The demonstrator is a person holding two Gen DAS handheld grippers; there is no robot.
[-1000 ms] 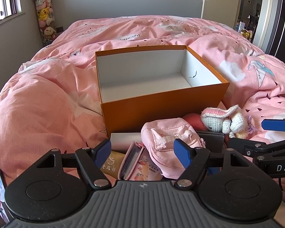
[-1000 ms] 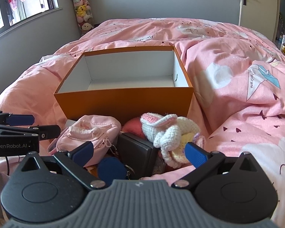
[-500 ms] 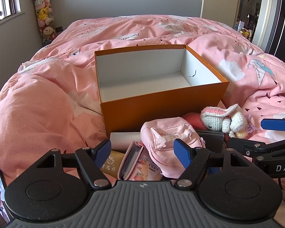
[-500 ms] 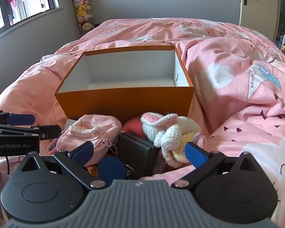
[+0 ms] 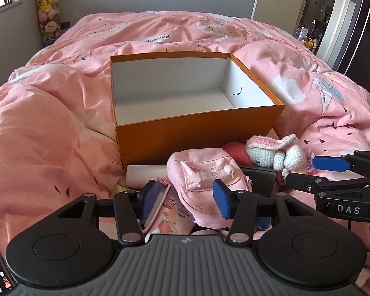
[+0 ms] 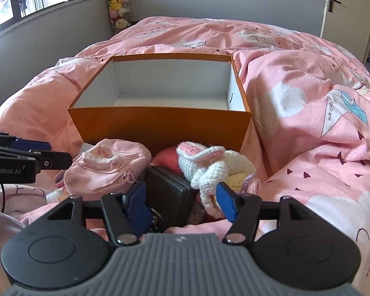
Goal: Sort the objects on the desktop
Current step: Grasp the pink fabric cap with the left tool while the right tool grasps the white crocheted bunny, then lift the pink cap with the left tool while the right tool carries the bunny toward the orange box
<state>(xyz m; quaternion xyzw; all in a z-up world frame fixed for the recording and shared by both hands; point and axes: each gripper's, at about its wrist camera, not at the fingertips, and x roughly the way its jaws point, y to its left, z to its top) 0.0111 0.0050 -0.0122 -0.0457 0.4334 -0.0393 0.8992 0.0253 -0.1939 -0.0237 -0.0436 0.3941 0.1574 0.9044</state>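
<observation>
Left wrist view shows the left gripper [image 5: 186, 196] with its blue pads spread apart, poised low over a small pink fabric backpack pouch [image 5: 206, 174] that lies on the pink duvet [image 5: 49, 135] just in front of the open orange box [image 5: 197, 133], whose white inside holds nothing. Judging by its look, the pouch is light and limp; a pinch across its padded middle or along the stitched front pocket should hold, while a grip on a loose edge would likely let it sag and swing. Just beside it on the left lie a floral card wallet [image 5: 171, 218] and a white flat box [image 5: 145, 172], both thin and stiff, so they probably need an edge grip. In the right wrist view the right gripper [image 6: 181, 198] is likewise open, its pads either side of a black square box [image 6: 170, 192] and the near end of a white crocheted bunny [image 6: 211, 166]. The bunny looks soft, light and squashable, and its yarn should give good friction; its body is the safest place to pinch, since an ear or limb could stretch. The black box looks rigid and smooth-faced, so it may slip unless taken squarely across two flat sides. A red round object [image 6: 166, 159] sits behind it, touching the orange box wall; what it is cannot be told.
</observation>
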